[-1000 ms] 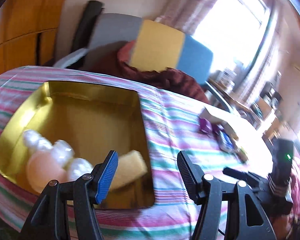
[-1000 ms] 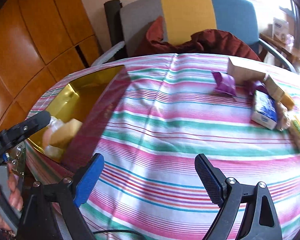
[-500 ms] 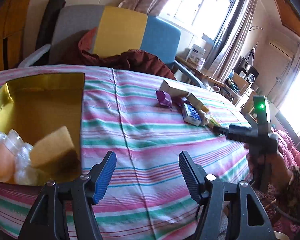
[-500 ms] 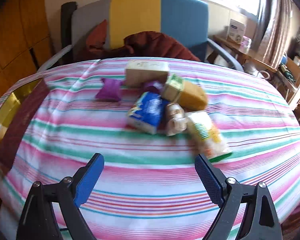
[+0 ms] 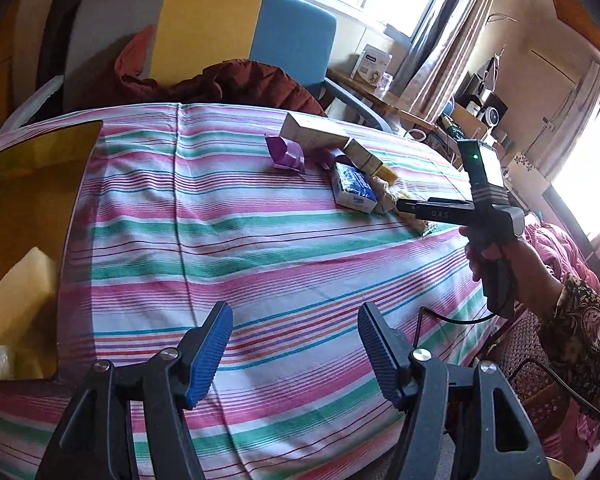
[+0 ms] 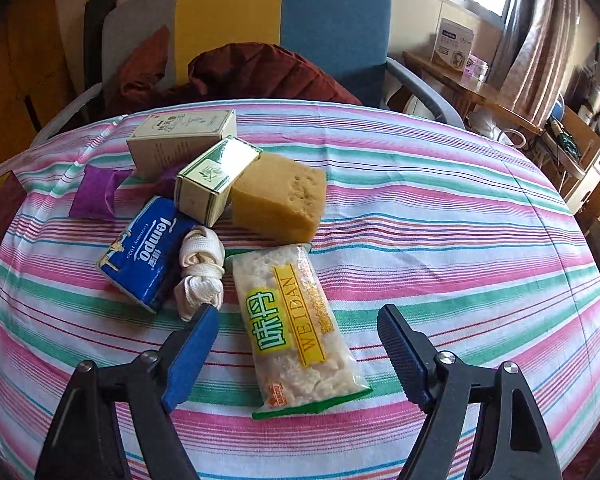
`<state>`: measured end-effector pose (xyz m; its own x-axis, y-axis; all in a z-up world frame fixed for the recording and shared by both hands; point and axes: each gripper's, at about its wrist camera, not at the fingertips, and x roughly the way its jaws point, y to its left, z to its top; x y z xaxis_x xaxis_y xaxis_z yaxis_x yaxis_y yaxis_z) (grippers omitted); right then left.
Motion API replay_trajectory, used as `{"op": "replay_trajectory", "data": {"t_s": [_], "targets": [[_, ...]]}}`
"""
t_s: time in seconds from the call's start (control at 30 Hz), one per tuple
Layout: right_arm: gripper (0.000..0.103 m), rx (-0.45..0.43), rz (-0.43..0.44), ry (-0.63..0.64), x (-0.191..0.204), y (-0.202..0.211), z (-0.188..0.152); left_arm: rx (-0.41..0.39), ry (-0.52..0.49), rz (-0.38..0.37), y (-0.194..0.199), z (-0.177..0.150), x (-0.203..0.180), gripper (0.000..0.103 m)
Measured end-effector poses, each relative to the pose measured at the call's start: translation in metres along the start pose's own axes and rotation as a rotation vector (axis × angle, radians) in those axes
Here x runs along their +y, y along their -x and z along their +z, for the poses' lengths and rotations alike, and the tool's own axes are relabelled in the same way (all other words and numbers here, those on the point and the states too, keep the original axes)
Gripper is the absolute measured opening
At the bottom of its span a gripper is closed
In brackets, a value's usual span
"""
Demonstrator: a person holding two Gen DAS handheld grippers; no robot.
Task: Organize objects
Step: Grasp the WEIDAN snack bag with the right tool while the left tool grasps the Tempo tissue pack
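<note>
Both grippers have swung from the tin toward the pile.
Right gripper, jaws wide, straddles the snack pack; left gripper gapes empty; tin at nine o'clock on the counter.

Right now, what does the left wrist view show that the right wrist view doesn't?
Only the left wrist view shows inside the gold tin, with a yellow sponge in it, and the right tool seen from outside. Only the right wrist view shows the snack packet lying between the open right tool's fingers, plus a second sponge clearly. Both share the Tempo tissue pack, purple pouch and striped tablecloth.
</note>
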<state>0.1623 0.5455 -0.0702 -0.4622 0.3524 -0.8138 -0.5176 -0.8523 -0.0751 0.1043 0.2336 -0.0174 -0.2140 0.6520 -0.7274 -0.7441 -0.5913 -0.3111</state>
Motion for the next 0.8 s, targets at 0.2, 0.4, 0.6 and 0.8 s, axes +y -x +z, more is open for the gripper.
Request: {"op": "replay_trajectory", "data": {"t_s": [0.2, 0.4, 0.6, 0.8], "targets": [[0.055, 0.092, 0.037, -0.045, -0.003, -0.016, -0.001, 0.044, -0.062, -0.018, -0.028, 0.016, -0.022, 0.066], [0.043, 0.145, 0.053, -0.093, -0.005, -0.012, -0.003, 0.082, -0.117, -0.026, -0.066, 0.038, -0.044, 0.066], [0.042, 0.189, 0.019, -0.199, -0.027, -0.007, -0.007, 0.094, -0.149, -0.007, -0.105, 0.069, -0.068, 0.067], [0.042, 0.205, 0.061, -0.265, -0.039, -0.006, -0.008, 0.102, -0.146, -0.009, -0.146, 0.104, -0.088, 0.070]]}}
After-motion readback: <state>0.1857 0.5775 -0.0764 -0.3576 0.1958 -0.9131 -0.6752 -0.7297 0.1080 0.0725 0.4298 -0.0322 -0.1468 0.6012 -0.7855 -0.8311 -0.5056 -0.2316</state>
